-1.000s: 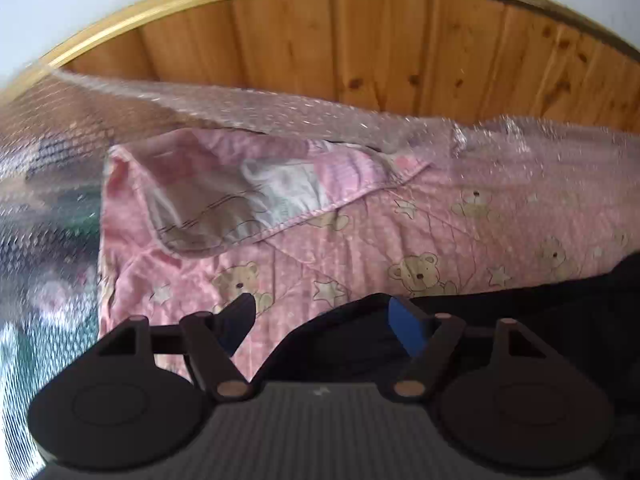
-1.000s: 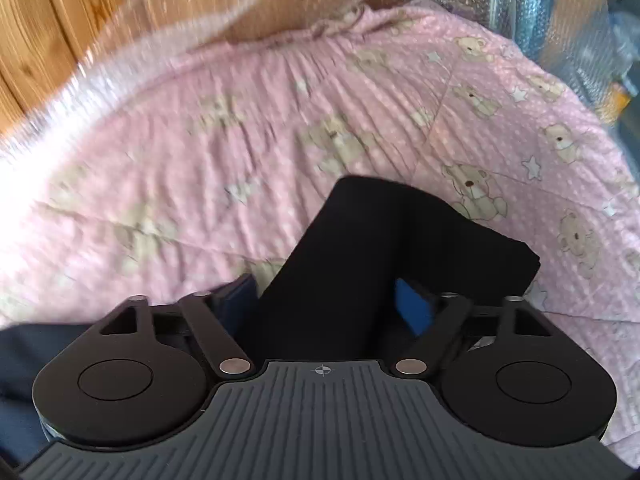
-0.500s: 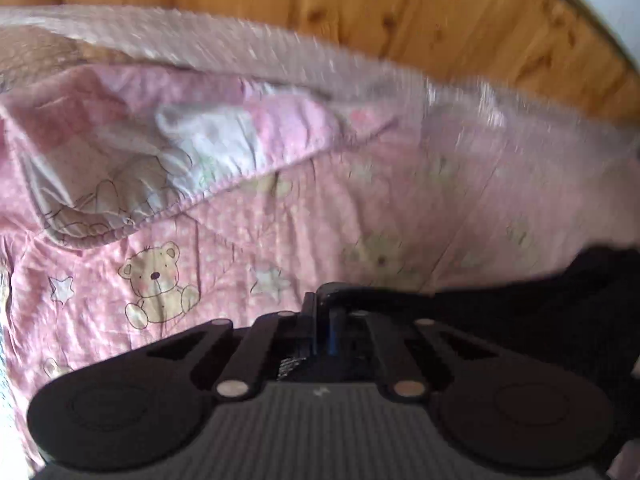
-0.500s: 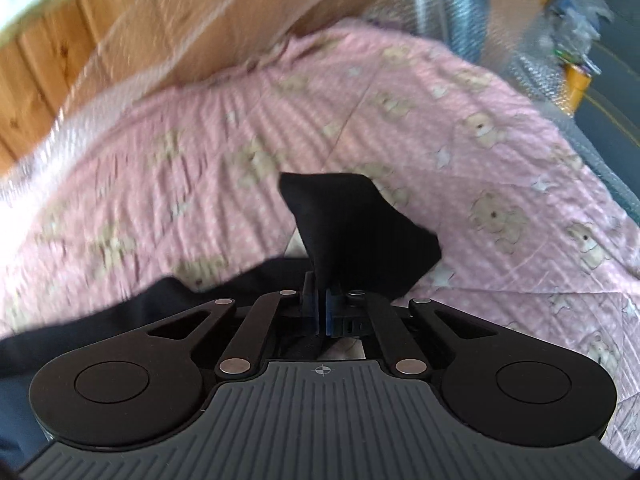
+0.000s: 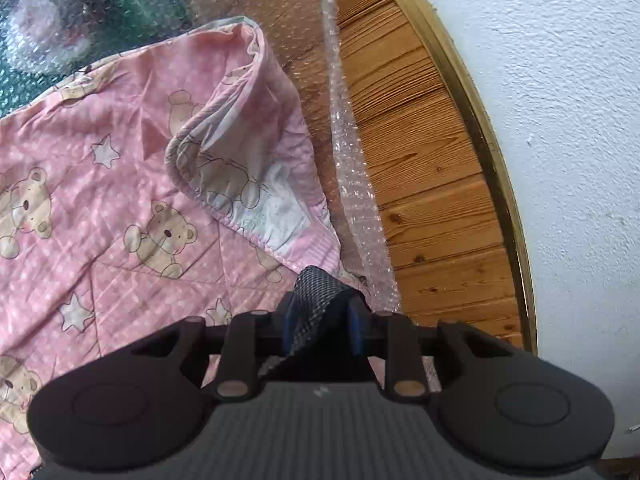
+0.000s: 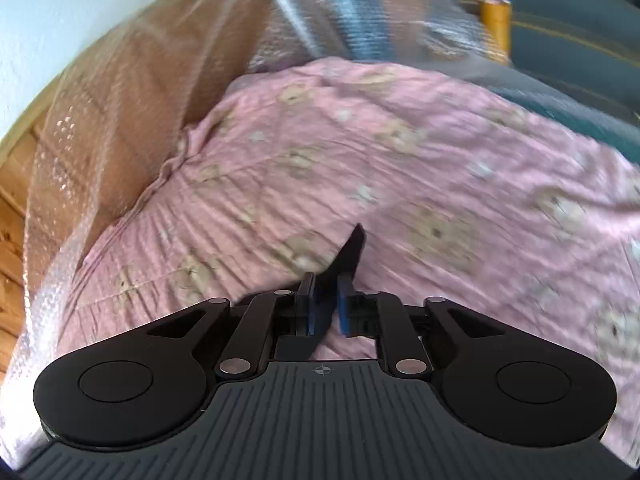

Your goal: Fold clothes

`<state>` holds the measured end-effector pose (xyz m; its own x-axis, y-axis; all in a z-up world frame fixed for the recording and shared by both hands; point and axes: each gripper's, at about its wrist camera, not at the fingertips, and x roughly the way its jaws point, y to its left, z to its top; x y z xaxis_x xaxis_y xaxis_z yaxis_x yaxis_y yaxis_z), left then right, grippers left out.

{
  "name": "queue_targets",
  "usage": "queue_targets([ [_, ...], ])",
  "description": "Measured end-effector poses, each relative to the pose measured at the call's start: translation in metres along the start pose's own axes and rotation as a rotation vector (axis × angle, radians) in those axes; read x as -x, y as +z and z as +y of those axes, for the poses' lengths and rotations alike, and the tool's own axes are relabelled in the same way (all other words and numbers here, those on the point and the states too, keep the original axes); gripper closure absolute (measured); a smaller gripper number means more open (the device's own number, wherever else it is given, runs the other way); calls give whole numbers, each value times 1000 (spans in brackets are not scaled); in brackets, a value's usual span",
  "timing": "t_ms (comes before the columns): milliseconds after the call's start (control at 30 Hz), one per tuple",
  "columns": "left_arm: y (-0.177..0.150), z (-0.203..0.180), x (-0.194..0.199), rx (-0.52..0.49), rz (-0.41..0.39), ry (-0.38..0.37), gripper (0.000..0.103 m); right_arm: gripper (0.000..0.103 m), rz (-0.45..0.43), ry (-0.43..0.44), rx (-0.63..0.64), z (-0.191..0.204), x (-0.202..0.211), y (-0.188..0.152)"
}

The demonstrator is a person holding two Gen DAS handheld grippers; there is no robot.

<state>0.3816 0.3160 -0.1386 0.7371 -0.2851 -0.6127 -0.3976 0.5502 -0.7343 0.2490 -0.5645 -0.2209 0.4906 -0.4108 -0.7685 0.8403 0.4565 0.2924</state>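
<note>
My left gripper (image 5: 322,326) is shut on a bunched corner of the dark garment (image 5: 316,300), whose knit weave shows between the blue pads; the rest of the garment is hidden below the gripper. My right gripper (image 6: 325,308) is shut on another edge of the dark garment (image 6: 349,252), a thin black flap sticking up from the jaws. Both hold the cloth above the pink teddy-bear quilt (image 5: 100,208), which also fills the blurred right wrist view (image 6: 400,168).
A turned-back quilt corner (image 5: 248,152) lies ahead of the left gripper. Bubble wrap (image 5: 352,160) lines the wooden wall panelling (image 5: 424,168), with white plaster wall (image 5: 560,100) beyond. More bubble wrap (image 6: 100,140) lies at the right gripper's left, and dark cushions (image 6: 568,52) far right.
Both grippers closed on the dark garment a second ago and have since lifted it. The left gripper has swung towards the wall; the right view is blurred by motion.
</note>
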Motion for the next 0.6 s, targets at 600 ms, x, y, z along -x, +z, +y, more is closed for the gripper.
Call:
queue_targets([
  [600,-46,-111,-90,-1065,129,385,28,43,109,556,795,182,88,-137],
])
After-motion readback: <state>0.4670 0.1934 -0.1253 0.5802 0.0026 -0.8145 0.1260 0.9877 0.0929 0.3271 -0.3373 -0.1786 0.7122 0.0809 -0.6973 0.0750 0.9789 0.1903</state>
